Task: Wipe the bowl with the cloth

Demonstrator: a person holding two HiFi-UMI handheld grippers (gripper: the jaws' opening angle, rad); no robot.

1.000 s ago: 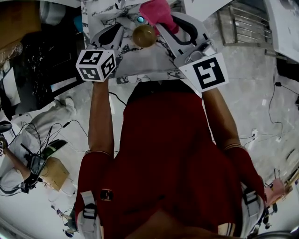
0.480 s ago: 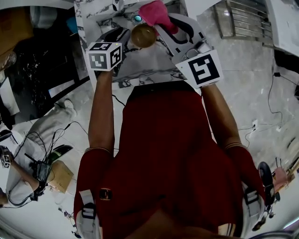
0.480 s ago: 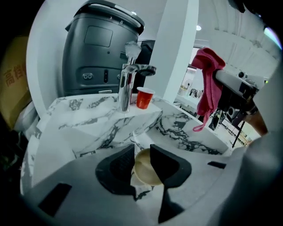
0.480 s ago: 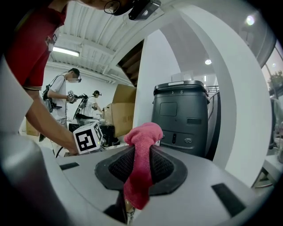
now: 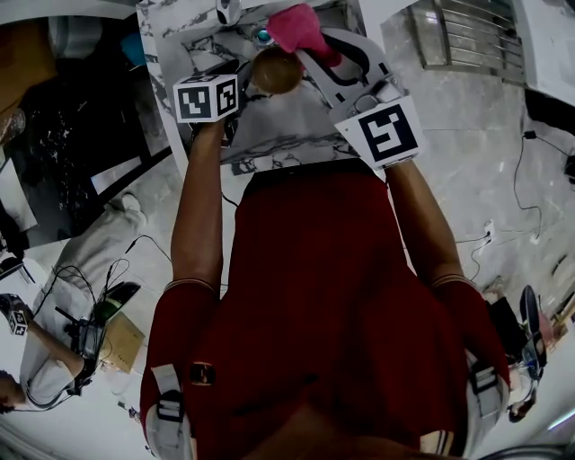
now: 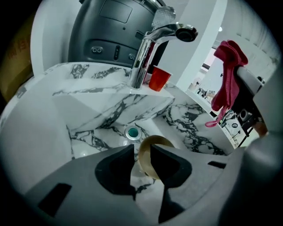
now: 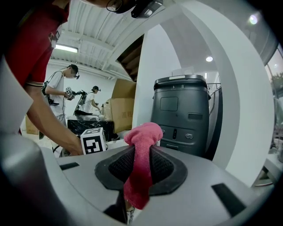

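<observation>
A tan bowl (image 5: 274,70) sits tilted over the marble sink (image 6: 101,110), near the drain (image 6: 132,132). The rim of the bowl (image 6: 144,163) stands between the jaws of my left gripper (image 6: 142,148), which are opening; a gap shows beside the left pad. In the head view the left gripper (image 5: 235,74) is just left of the bowl. My right gripper (image 7: 141,154) is shut on a pink cloth (image 7: 140,167), which hangs from its jaws. That cloth (image 5: 296,27) is held just above and right of the bowl.
A chrome faucet (image 6: 154,39) and a red cup (image 6: 158,78) stand on the sink's back ledge, with a dark grey machine (image 6: 110,31) behind. Two people (image 7: 62,88) work at a bench beyond. Cables (image 5: 99,269) lie on the floor to the left.
My left gripper has moved forward and right, closer to the bowl over the sink. The bowl and the right gripper with the cloth have hardly shifted.
</observation>
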